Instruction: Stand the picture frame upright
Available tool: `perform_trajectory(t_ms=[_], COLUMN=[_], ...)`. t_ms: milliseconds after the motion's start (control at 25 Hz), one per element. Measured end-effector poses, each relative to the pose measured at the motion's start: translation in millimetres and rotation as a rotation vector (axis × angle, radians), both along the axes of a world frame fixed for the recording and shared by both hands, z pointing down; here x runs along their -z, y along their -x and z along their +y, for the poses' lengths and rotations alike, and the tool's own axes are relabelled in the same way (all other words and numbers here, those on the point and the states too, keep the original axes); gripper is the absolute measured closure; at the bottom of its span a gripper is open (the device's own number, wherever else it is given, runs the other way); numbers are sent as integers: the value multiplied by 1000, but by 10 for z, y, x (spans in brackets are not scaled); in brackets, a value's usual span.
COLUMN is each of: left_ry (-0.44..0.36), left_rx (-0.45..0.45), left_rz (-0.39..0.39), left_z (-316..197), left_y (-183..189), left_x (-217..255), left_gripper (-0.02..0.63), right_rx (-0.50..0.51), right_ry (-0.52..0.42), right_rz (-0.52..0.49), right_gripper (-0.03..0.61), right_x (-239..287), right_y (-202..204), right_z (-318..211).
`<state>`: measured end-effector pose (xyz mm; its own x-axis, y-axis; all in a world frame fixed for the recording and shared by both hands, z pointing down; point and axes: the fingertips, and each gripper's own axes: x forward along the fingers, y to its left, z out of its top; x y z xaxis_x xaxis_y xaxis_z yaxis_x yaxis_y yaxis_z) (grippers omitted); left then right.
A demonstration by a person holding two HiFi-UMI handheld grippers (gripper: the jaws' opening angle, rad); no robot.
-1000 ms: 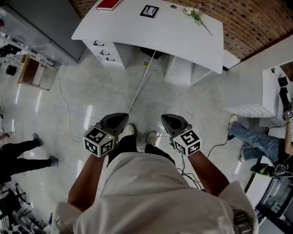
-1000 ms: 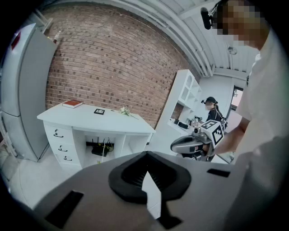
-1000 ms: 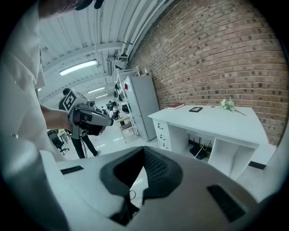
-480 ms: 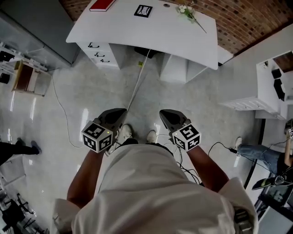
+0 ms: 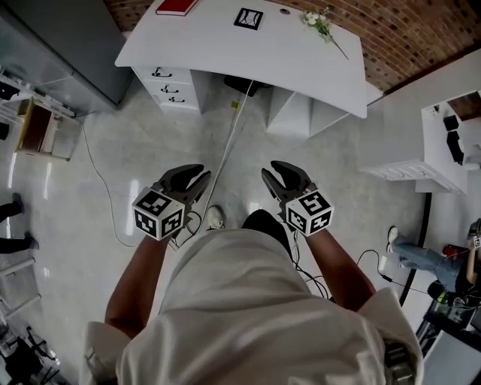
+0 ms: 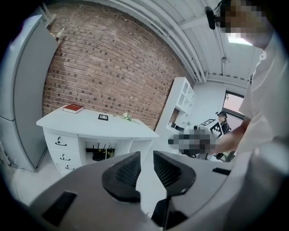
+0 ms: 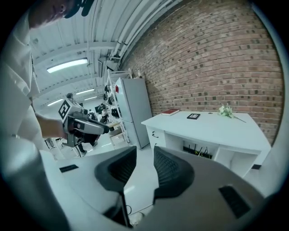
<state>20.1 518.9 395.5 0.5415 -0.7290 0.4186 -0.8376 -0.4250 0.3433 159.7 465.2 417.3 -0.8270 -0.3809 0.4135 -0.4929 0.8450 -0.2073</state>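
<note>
Brick wall (image 6: 104, 67) at the back, pale glossy floor (image 5: 150, 150) under me. White desk (image 5: 285, 60) stands against the wall, 3 drawers (image 5: 167, 86) on its left side. Grey fridge (image 7: 133, 108) is just left of the desk.

I stand well apart from the desk and hold both claws out in front of me at about the same height, aimed at it. My left gripper (image 5: 201, 177): its jaws have just been opening and now stand spread, with nothing between them, only floor and desk beyond the gap. My right gripper (image 5: 270, 171): jaws apart too, a clear gap between the ribbed pads (image 7: 167, 169), and it holds nothing.

A white cable (image 5: 229, 143) runs across the floor from under the desk toward my feet.

On the desk top, left to right: red book (image 5: 176, 7) at the far left end, picture frame (image 5: 249, 18) near the middle, flower sprig (image 5: 322, 25) to its right. The picture frame is small, dark-edged and lies flat, not upright. It touches neither the book nor the sprig, and neither claw is near it.
</note>
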Motion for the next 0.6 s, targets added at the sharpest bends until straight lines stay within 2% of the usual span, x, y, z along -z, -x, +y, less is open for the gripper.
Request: perform_trajectory(t_ms=[240,600], left_ry=[6,11], left_rx=[-25,-4], left_rz=[16,18], left_z=[-208,-1110], left_y=[323,495], left_x=[-49,-133], left_gripper=[528,531], right_rx=[-80,-73], right_ry=[-18,-9], right_rz=[12,21], right_gripper=[468,468], right_x=[56,-60], right_y=[206,291], right_z=[-238,-1175])
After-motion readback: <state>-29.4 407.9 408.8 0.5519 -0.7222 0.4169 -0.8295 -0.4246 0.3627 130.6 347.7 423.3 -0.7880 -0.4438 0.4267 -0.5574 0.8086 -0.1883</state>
